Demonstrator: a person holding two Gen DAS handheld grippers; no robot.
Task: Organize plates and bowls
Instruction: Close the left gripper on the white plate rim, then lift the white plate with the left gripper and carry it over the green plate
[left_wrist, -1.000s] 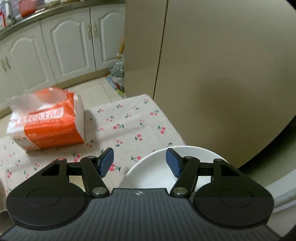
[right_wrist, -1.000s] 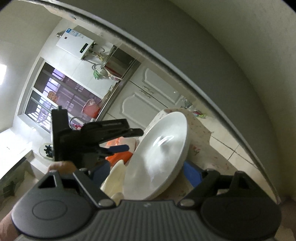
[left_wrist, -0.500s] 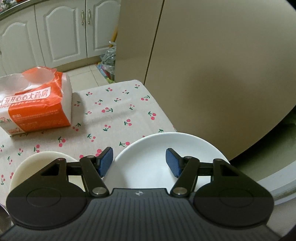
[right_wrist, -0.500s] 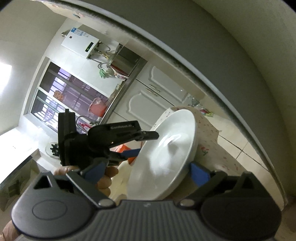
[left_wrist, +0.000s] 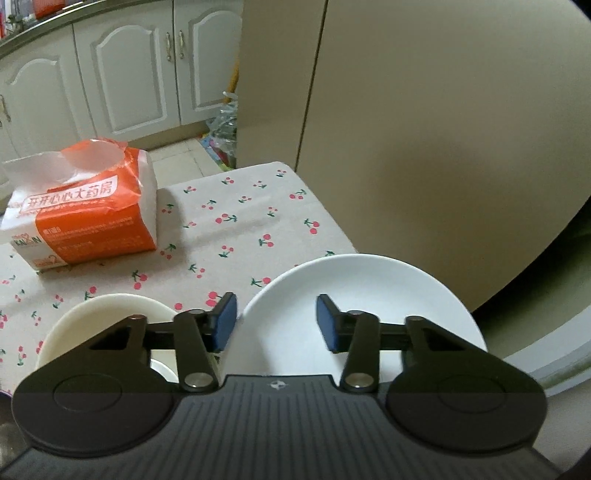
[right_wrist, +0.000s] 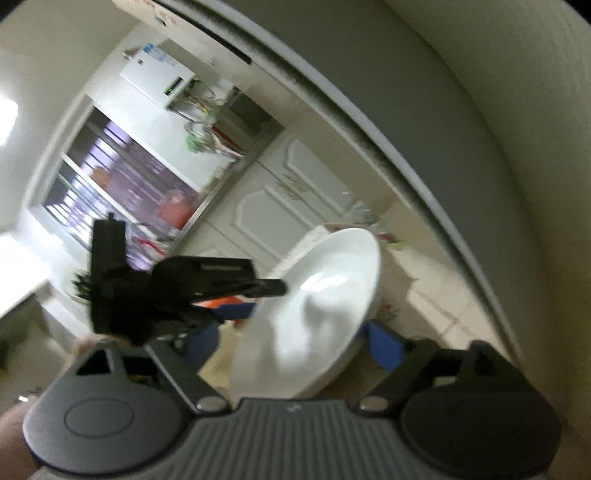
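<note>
Left tool (left_wrist: 272, 319) is closing over the white plate (left_wrist: 354, 291) at lower center, its near rim between the jaws, not pinched yet; right tool (right_wrist: 291, 341), spread around it, is closing too. Risk: the plate could slip off the worktop (left_wrist: 240, 221) edge. One plate, one bowl (left_wrist: 110, 314), one tissue pack (left_wrist: 81, 218).

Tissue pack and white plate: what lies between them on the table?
Only bare cherry-print tablecloth between tissue pack and white plate, in the left wrist view.

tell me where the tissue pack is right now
In the left wrist view the orange tissue pack sits far left on the cherry tablecloth, beyond the cream bowl.
</note>
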